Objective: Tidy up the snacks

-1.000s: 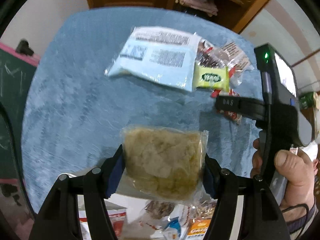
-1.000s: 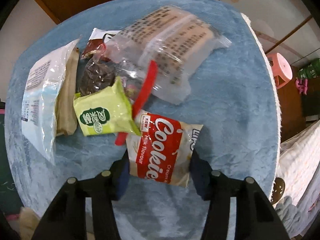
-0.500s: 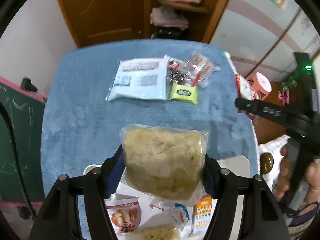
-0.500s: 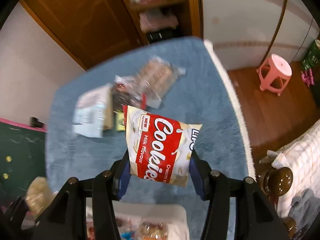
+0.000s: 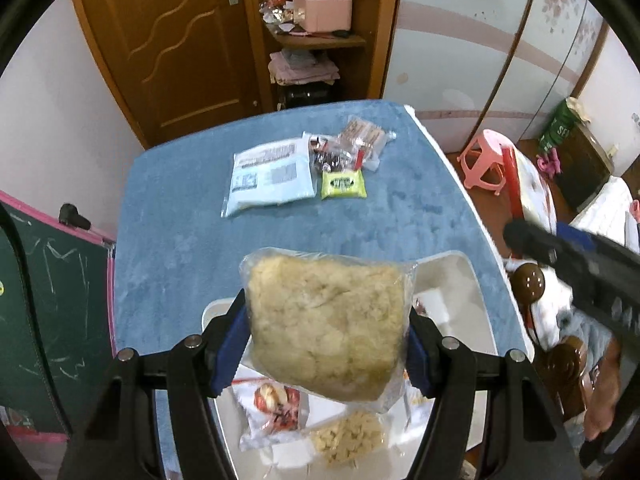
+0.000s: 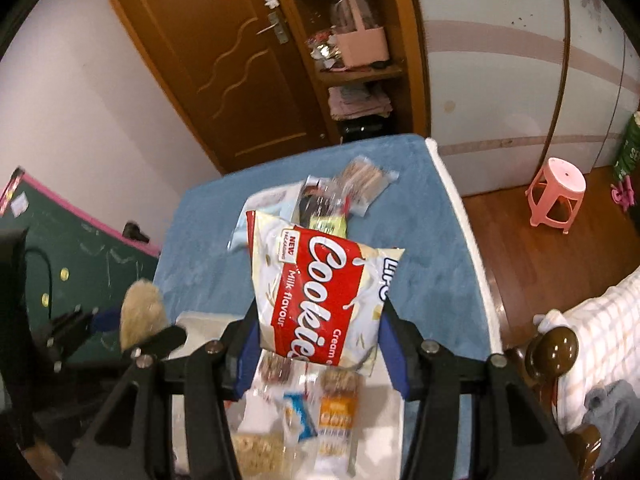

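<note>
Both grippers higher above white bin (image 5: 472, 280); left gripper (image 5: 326, 344) clamping crumbly bag (image 5: 324, 320); right gripper (image 6: 318, 336) clamping upright cookie pack (image 6: 320, 280).

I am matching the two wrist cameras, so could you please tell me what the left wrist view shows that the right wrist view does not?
Only the left wrist view shows the left gripper clamped on the clear bag of pale yellow crisps, seen flat-on, and a red-and-white snack packet in the white plastic bin.

Only the right wrist view shows the right gripper clamped on the red-and-white Cookies packet, and an orange-labelled packet in the bin.

Both show the blue fleece tabletop, the lime green snack packet, the pink plastic stool and the brown wooden door.
</note>
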Tool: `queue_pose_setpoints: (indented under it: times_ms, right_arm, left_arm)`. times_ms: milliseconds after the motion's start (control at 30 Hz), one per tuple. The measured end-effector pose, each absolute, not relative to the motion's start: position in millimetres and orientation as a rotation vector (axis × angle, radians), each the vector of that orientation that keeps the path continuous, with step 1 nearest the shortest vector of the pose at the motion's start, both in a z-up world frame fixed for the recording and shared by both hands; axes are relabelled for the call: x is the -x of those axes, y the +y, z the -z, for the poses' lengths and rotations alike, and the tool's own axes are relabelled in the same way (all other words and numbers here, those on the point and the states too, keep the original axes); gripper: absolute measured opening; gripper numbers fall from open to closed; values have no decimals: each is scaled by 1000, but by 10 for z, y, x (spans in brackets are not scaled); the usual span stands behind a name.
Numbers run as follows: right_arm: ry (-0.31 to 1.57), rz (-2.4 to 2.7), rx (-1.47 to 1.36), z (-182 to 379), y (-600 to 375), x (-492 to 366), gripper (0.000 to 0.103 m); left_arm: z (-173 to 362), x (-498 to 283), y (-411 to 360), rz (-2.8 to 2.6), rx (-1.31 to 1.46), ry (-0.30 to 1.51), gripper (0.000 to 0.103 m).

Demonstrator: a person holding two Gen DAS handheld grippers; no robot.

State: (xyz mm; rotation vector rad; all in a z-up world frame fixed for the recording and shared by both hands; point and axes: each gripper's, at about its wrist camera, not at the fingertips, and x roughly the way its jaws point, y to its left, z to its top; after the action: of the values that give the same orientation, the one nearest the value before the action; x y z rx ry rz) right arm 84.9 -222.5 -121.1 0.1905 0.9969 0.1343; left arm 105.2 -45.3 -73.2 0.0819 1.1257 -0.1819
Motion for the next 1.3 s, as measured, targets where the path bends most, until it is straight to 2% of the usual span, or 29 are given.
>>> queue_pose_setpoints:
  times_ms: [467, 633, 767, 933, 1300]
  right_arm:
    - [1129, -111, -123, 1622, -2077, -256, 54]
    - [1147, -93, -97, 1639, -2068, -189, 59]
    - [1162, -108, -107, 1636, -2053, -157, 69]
    - [1166, -127, -126, 1616, -2037, -140, 71]
    - [1142, -138, -136, 1506, -1994, -127, 72]
  left_arm:
    - [1136, -755, -521, 204, -145, 1226, 66]
    - [1214, -732, -575, 208, -157, 1253, 66]
    - [1251, -743, -569, 213, -131, 1285, 75]
    - [1215, -744, -554, 237, -90, 1286, 82]
    - [1103, -746, -488, 241, -54, 1259, 83]
